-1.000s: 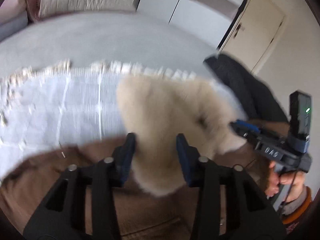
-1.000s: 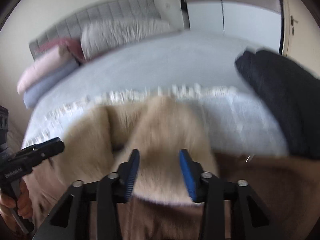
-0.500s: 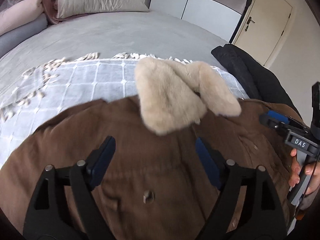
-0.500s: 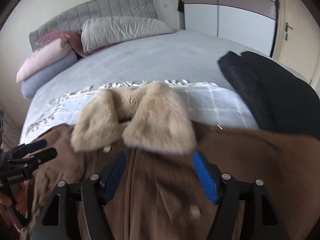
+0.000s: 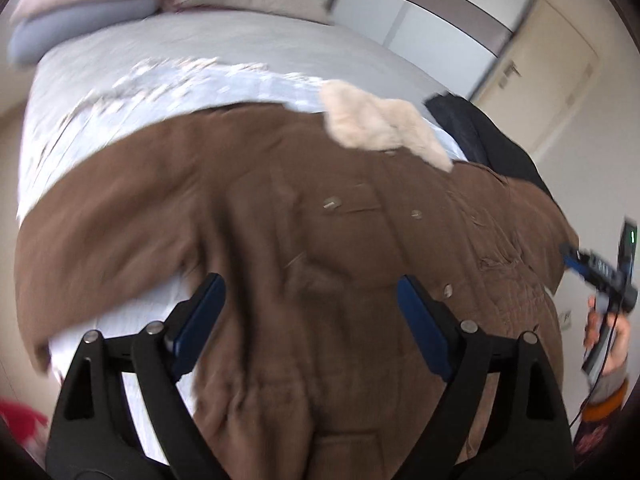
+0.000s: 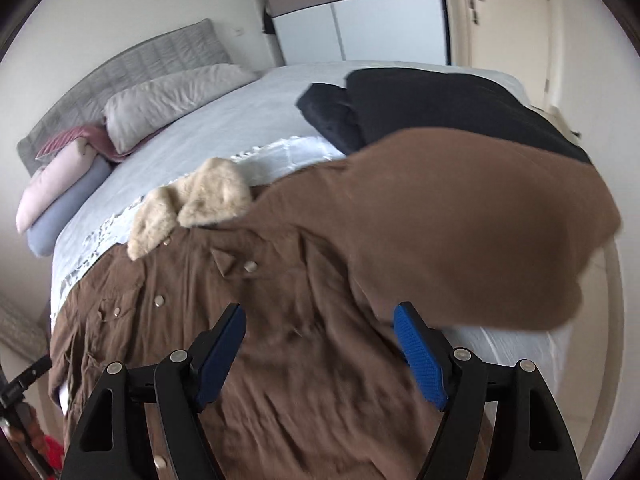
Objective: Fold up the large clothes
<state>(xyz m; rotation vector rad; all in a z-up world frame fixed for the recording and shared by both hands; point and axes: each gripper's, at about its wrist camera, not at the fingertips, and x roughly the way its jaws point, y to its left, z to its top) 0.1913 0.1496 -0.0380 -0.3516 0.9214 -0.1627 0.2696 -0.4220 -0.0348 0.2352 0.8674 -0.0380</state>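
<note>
A large brown coat (image 5: 340, 248) with a beige fur collar (image 5: 380, 124) lies spread front-up on a white blanket (image 5: 160, 84) on the bed. In the right wrist view the coat (image 6: 280, 320) shows its snap buttons, its collar (image 6: 196, 204) and one sleeve (image 6: 480, 224) lying out to the right. My left gripper (image 5: 310, 312) is open and empty above the coat's lower front. My right gripper (image 6: 320, 344) is open and empty above the coat near the sleeve. The right gripper also shows at the right edge of the left wrist view (image 5: 600, 276).
A black garment (image 6: 440, 100) lies on the grey bedspread (image 6: 256, 112) beyond the coat. Pillows (image 6: 172, 96) and rolled bedding (image 6: 64, 192) sit by the headboard. A wardrobe (image 6: 380, 12) and a door (image 6: 500, 12) stand behind. The bed edge drops off at the right.
Both grippers let go of the fur collar, opened wide and pulled back toward the coat's lower part. The collar now lies flat at the coat's top.
</note>
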